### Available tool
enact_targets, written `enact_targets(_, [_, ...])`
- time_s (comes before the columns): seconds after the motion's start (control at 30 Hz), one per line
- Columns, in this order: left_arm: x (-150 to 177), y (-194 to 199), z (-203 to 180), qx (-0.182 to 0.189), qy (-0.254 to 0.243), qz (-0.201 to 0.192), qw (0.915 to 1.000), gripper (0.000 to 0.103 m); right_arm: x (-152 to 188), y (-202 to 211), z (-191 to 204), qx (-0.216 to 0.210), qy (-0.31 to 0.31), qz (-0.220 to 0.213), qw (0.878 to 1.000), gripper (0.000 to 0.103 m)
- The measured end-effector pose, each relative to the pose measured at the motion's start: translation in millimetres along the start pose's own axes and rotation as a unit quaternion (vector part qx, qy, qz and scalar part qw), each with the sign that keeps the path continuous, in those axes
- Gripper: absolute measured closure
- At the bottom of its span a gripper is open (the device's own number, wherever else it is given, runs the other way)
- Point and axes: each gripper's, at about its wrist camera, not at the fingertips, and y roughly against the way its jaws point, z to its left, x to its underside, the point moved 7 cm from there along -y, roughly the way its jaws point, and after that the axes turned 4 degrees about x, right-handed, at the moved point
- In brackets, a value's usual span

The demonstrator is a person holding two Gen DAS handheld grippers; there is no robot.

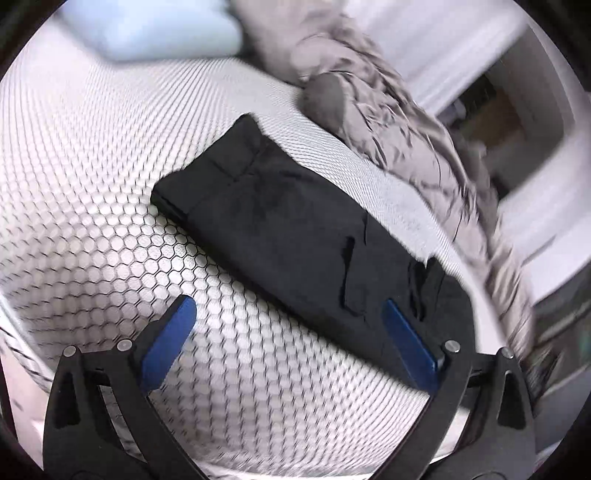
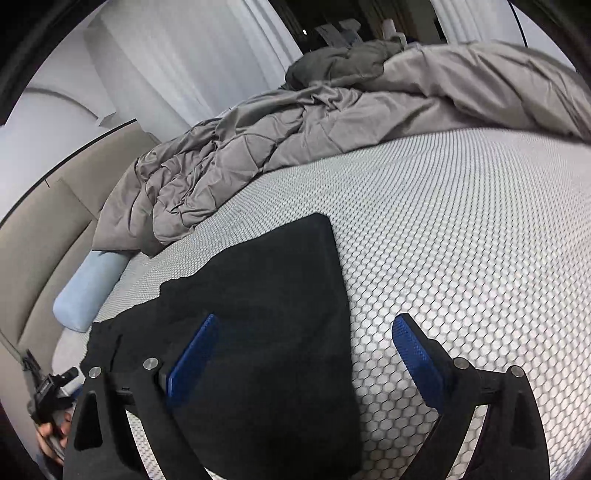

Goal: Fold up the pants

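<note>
Black pants [image 1: 288,236] lie folded into a long flat band on the white honeycomb-patterned mattress [image 1: 92,192]. My left gripper [image 1: 288,306] is open and empty, hovering over the near edge of the pants, its right finger above the cloth. In the right wrist view the pants [image 2: 273,302] spread under my right gripper [image 2: 303,325], which is open and empty. Its left finger hangs over the black cloth and its right finger over bare mattress [image 2: 461,229].
A rumpled grey duvet [image 2: 295,125] lies along the far side of the mattress and shows in the left wrist view [image 1: 388,110]. A light blue pillow [image 2: 88,291] lies at the bed's head; it also shows in the left wrist view [image 1: 155,29]. The other hand-held gripper [image 2: 55,391] is at lower left.
</note>
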Motion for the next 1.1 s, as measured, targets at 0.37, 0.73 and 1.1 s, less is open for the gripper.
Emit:
enact_targets(0.37, [-36,-35,-22,-0.096,-0.032,-0.066,0.9927,0.102,15,8,20,-0.013,0.061,0.008,0.998,0.007])
enact_targets(0.73, [46,-31,-333,0.076,-0.32,-0.024,0.9441,0.092,8,28,-9,0.007,0.045,-0.018,0.999,0.007])
enact_targets(1.1, [162,-67,-327,0.141,-0.397,0.124,0.8983,0.035,-2,42,-75,0.035,-0.032,-0.022,0.999,0.007])
